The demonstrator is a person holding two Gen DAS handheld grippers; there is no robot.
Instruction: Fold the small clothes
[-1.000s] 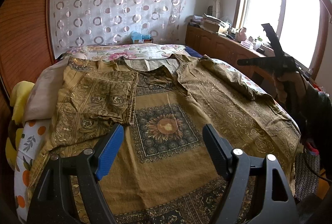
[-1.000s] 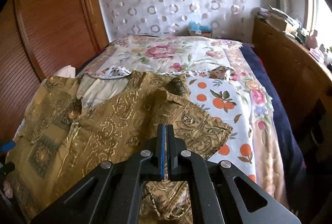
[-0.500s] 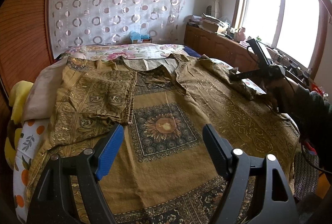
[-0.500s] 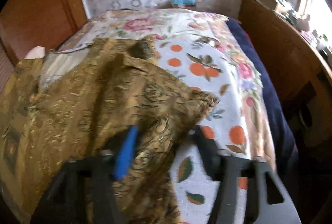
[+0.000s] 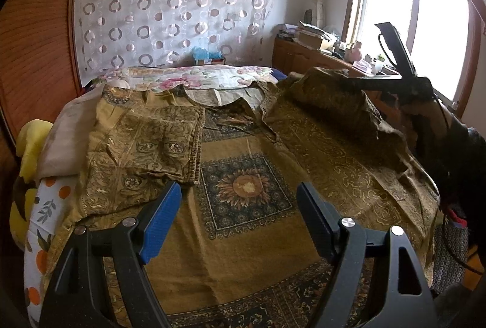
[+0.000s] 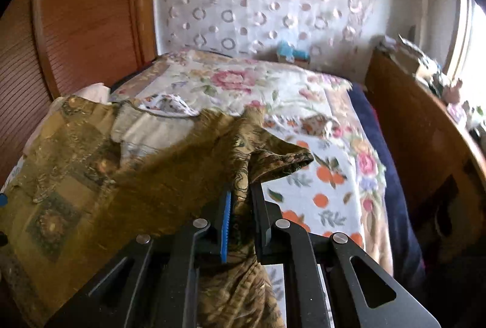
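1. The right gripper (image 6: 241, 224) is clamped on a bunch of the right sleeve (image 6: 273, 158) of the olive-gold shirt (image 5: 243, 191), the cloth pinched between the blue pad and the black finger. In the left wrist view that sleeve (image 5: 331, 97) hangs lifted off the bed, with the right gripper (image 5: 391, 83) at its outer end.

2. The left gripper (image 5: 238, 221) hovers above the lower front of the shirt with its jaws spread wide, holding nothing.

3. The shirt lies flat and face up along the bed (image 5: 194, 76). Its long axis runs from the hem nearest the left camera to the neckline (image 5: 218, 97) at the far end, so the collar points toward the curtained wall. A square sunflower motif (image 5: 243, 188) sits on the chest.

4. The left sleeve (image 5: 152, 142) is already folded inward and lies flat on the shirt's body.

5. The bed carries a floral cover (image 6: 243, 85) and a white sheet printed with oranges (image 6: 328, 185). A yellow soft object (image 5: 29, 145) sits at its left edge.

6. Around it: a wooden wardrobe (image 6: 85, 9) on the left, a white curtain with ring patterns (image 5: 173, 9) behind, a bright window (image 5: 404, 21), and a cluttered wooden cabinet (image 5: 306, 54) under it.

7. Count: one shirt, two sleeves, two grippers.
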